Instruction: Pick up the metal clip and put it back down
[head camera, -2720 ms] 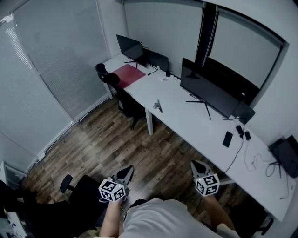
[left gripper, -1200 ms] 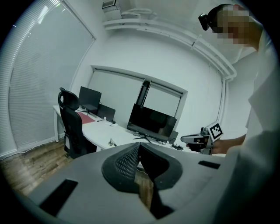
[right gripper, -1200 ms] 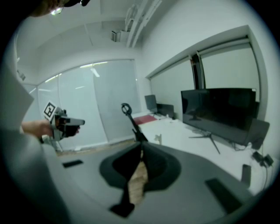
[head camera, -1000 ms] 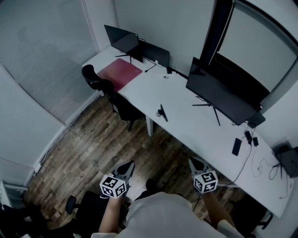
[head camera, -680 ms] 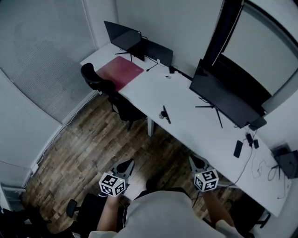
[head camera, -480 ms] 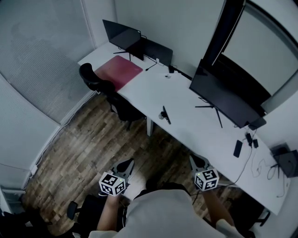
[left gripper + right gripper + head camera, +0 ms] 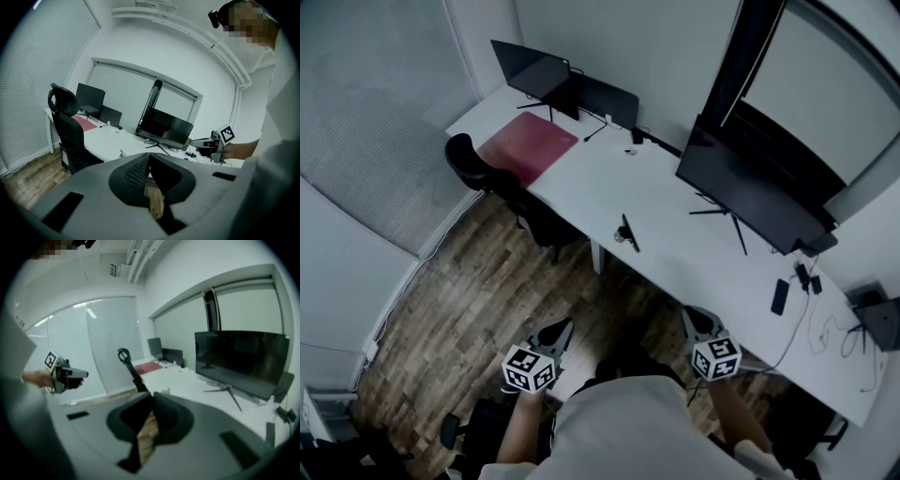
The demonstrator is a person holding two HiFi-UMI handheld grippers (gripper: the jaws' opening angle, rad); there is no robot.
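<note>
The metal clip is a small dark and silver piece lying near the front edge of the long white desk. It also shows small in the left gripper view and the right gripper view. My left gripper and right gripper are held low over the wood floor, well short of the desk. Both are shut with nothing between their jaws, seen at the left gripper and the right gripper. Each gripper view shows the other gripper off to the side.
A black office chair stands at the desk's left part, beside a red mat. Monitors line the back of the desk. A phone and cables lie at the right. Another chair base is behind me on the left.
The head view has swung and moved nearer the desk, so the desk and clip now sit larger and further left. Both grippers stay low and shut.
</note>
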